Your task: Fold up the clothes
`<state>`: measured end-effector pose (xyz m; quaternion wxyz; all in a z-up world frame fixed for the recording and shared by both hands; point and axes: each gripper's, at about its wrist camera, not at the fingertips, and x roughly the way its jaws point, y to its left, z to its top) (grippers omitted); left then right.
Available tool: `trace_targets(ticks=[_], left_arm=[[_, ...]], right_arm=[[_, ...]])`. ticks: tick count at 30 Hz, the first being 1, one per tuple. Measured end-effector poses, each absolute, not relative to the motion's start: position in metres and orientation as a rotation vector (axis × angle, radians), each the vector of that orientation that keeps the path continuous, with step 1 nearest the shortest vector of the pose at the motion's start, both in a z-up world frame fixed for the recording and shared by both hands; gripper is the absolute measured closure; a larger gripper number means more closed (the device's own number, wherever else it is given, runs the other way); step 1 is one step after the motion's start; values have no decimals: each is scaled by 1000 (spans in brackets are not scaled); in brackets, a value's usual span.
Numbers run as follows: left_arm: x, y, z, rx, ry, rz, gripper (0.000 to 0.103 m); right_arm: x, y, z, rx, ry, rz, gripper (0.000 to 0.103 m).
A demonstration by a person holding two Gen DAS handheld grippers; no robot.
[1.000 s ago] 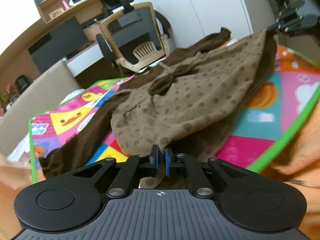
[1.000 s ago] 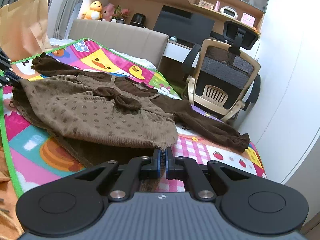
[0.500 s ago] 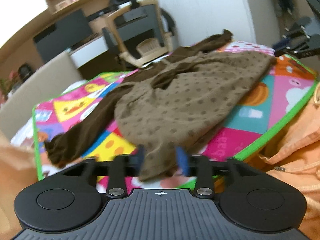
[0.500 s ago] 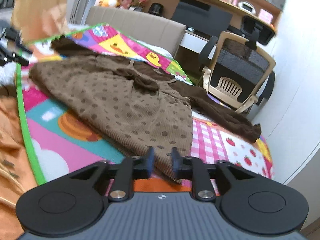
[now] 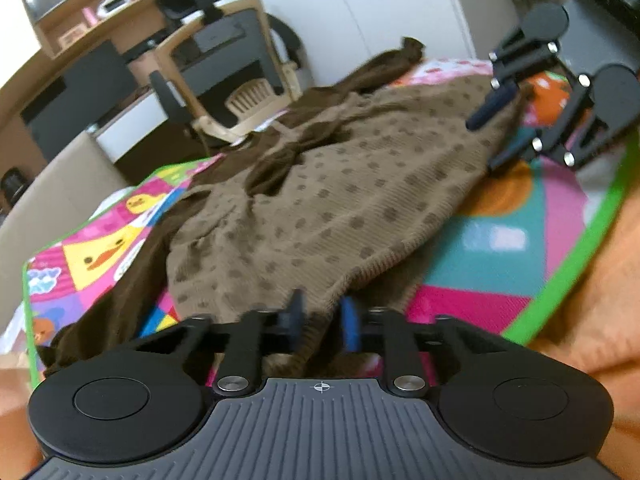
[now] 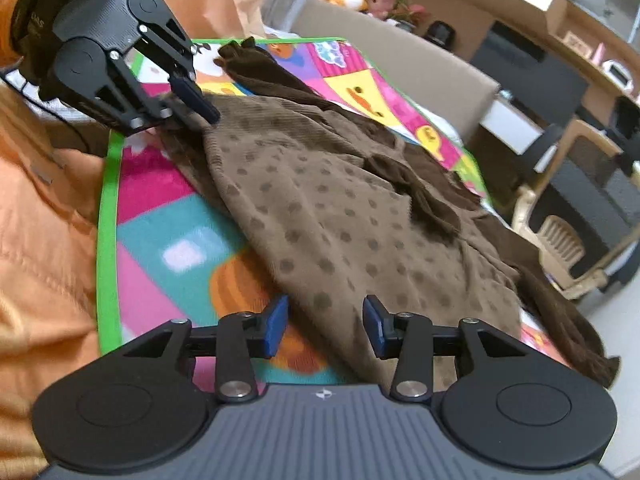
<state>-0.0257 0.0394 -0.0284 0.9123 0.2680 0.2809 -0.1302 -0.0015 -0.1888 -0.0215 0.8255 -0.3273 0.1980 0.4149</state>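
I found my left claw [image 5: 320, 322] with its jaws apart, the hem corner of the dress [image 5: 332, 200] lying loose in the gap between the blue pads [image 5: 349, 326]. My right claw [image 6: 325, 326] stood wider apart, its pads on either side of the opposite hem corner without pinching it.

The dress lay on the mat [image 5: 500, 248], skirt towards me, spotted tan cloth uppermost, with a dark bow [image 6: 416, 192] near the chest. Dark brown sleeves ran out from under it: one [image 5: 120, 292] towards the mat's left corner, the other [image 6: 560, 312] towards the right edge. The hem sat slightly raised, with a darker layer showing beneath it.

Between the hem and the green border [image 6: 108, 216] a broad strip of mat was bare. Orange cloth [image 6: 40, 248] lay just outside that border on the near side.

Beyond the far edge stood a chair [image 5: 236, 68] and a desk [image 6: 516, 128]; a padded headboard [image 6: 400, 64] ran along the left side. Both views were blurred, so fine detail at the hem could not be confirmed.
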Motion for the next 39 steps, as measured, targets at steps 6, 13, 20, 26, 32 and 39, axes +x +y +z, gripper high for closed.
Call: trace_targets(ticks=[6, 13, 20, 26, 32, 39], left_arm=[[-35, 52, 9, 419, 505, -247, 97], [-74, 63, 46, 359, 415, -297, 87], [-67, 76, 44, 349, 449, -195, 46], [-44, 84, 39, 289, 484, -127, 14], [-13, 96, 44, 138, 500, -103, 8], [53, 118, 44, -205, 586, -134, 5]], right_arm=[[4, -197, 24, -533, 371, 929, 99], [-27, -222, 53, -513, 294, 982, 99], [-3, -233, 40, -463, 350, 851, 70], [25, -249, -6, -547, 504, 708, 60], [40, -278, -11, -505, 546, 583, 48], [73, -267, 19, -378, 531, 603, 21]])
